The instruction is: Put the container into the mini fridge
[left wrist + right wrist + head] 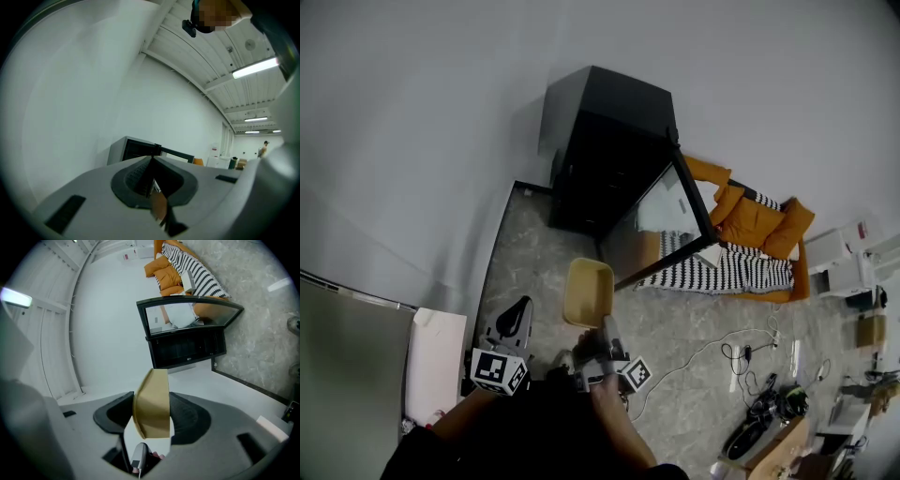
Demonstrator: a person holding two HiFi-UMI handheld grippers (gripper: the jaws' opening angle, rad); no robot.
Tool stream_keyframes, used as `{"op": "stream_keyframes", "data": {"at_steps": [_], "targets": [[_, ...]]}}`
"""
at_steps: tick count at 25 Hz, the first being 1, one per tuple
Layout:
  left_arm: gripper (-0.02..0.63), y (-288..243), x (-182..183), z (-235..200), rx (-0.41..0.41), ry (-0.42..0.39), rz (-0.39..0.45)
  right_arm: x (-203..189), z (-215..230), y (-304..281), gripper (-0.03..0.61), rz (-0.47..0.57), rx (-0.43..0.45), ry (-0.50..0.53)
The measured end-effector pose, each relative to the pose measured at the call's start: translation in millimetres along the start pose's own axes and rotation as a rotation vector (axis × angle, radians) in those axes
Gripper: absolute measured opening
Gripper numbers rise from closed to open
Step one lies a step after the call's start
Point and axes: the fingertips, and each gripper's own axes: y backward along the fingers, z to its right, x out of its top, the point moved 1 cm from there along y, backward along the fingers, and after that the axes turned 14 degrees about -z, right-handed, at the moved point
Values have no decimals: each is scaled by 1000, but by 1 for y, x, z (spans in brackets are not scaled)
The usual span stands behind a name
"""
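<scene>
A black mini fridge [609, 150] stands against the white wall with its glass door [661, 220] swung open to the right. My right gripper [598, 339] is shut on a tan open-topped container [587, 291], which it holds just in front of the door's lower edge. In the right gripper view the container [152, 404] sits edge-on between the pads of the gripper [152, 411], and the fridge [185, 348] with its dark inside lies straight ahead. My left gripper [514, 323], to the left of the container, is shut and empty, its tips [152, 161] meeting.
A sofa with orange cushions and a striped blanket [741, 244] stands right of the fridge door. Cables and dark gear [755, 375] lie on the marble floor at the lower right. A white cloth-like object [436, 361] rests at the lower left.
</scene>
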Motion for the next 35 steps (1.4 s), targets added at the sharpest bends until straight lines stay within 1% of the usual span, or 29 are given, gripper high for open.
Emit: {"op": "stream_keyframes", "data": {"at_steps": [4,9,13,15,19,24,27,31,35], "targets": [[9,6,4,-15,-12,3,-10,-9,2,-8,224,21,-2,15],[9,4,2,-29,-48,8,-16,-20,10,-17,224,39,-5,26],[9,-9,-1,-28,-69,17,-16,-11,15,-24,224,45,-19,27],[9,-19,5,-25,-64,21,-28,-1,17,-30,224,42,-21,26],[9,-51,8,-23,-41,18,-22,29,20,-48,224,29,-14,27],[9,-97,27,-14,-11,35,-48,74,23,-73,224,-11,-32,37],[9,-127,32,-10,5,29,-60,102,23,-90,224,-32,-36,36],[9,-160,28,-4,10,13,-55,134,26,-106,224,-56,-41,36],[9,-184,45,4,31,18,-50,161,30,-122,224,-77,-45,30]]}}
